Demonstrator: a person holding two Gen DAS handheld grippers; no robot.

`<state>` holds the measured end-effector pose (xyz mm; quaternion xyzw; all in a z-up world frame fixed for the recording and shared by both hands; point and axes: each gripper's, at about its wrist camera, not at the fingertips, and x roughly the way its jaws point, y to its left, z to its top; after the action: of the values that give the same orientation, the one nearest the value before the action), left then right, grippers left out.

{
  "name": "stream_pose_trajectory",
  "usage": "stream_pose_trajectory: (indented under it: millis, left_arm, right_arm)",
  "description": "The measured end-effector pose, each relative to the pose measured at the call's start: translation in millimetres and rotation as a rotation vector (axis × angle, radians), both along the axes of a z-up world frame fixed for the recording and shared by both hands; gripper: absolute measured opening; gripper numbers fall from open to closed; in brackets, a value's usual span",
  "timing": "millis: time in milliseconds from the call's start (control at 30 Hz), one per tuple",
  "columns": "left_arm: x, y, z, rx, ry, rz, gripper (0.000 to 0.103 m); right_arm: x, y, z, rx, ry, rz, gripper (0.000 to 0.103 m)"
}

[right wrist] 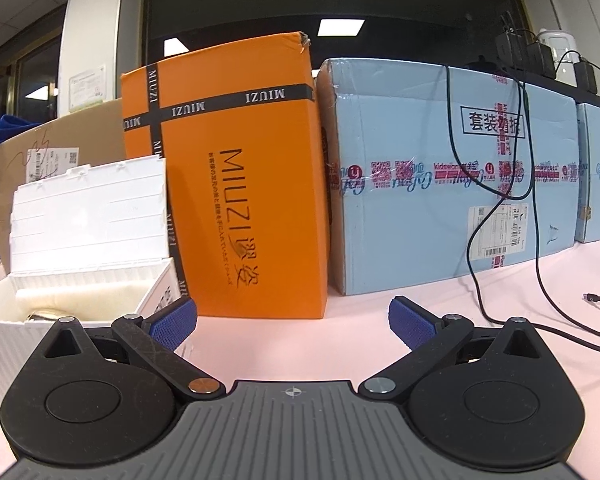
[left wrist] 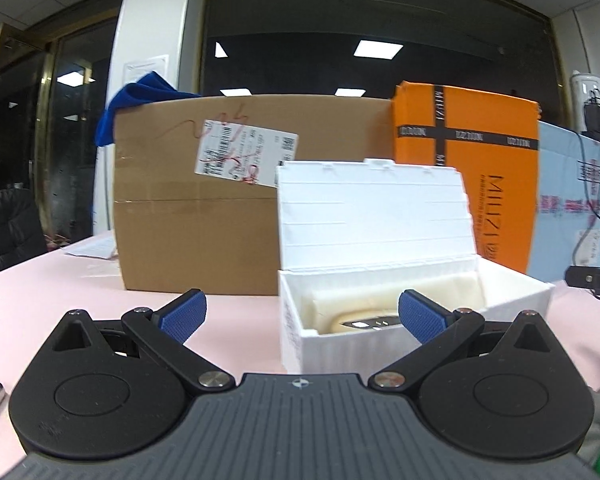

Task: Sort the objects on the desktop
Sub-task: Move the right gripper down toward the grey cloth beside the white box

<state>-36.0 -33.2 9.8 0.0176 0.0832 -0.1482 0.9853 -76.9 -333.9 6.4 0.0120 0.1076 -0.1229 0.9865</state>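
White box (left wrist: 380, 320), lid up, on pink tabletop (left wrist: 60, 292) before cartons (right wrist: 236, 184); both grippers' fingers (left wrist: 182, 316) spread, empty.

both the left gripper (left wrist: 302, 316) and right gripper (right wrist: 293, 320) show black linkage arms, silver pivot screws, blue textured pads (left wrist: 182, 315) and ribbed grey bases.

pink table (right wrist: 360, 320), white box (left wrist: 380, 320), cartons (right wrist: 440, 184), cables (right wrist: 572, 320)

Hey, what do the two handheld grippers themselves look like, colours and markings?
Left gripper and right gripper look alike: black linkage arms with silver pivot screws, blue textured finger pads, round black side housings, and a grey ribbed base bearing a small crosshair mark.
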Motion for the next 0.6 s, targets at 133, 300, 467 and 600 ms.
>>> stream_pose_trajectory:
  millis: [133, 300, 467, 600]
  left_arm:
    - [-8.6, -9.9, -2.8, 0.020, 0.020, -0.075, 0.103]
    - [-13.0, -22.2, -7.6, 0.077, 0.050, -0.161, 0.100]
    - [-20.6, -27.1, -10.6, 0.098, 0.066, -0.180, 0.100]
    - [-29.6, -30.7, -13.6, 0.100, 0.087, -0.214, 0.097]
  right_arm:
    - [-5.2, 1.6, 0.8, 0.018, 0.037, 0.036, 0.103]
    - [-11.1, 4.1, 1.6, 0.046, 0.086, 0.073, 0.103]
    - [-14.4, 10.8, -1.0, 0.070, 0.149, 0.120, 0.103]
    - [-14.0, 16.8, -5.1, 0.082, 0.207, 0.154, 0.103]
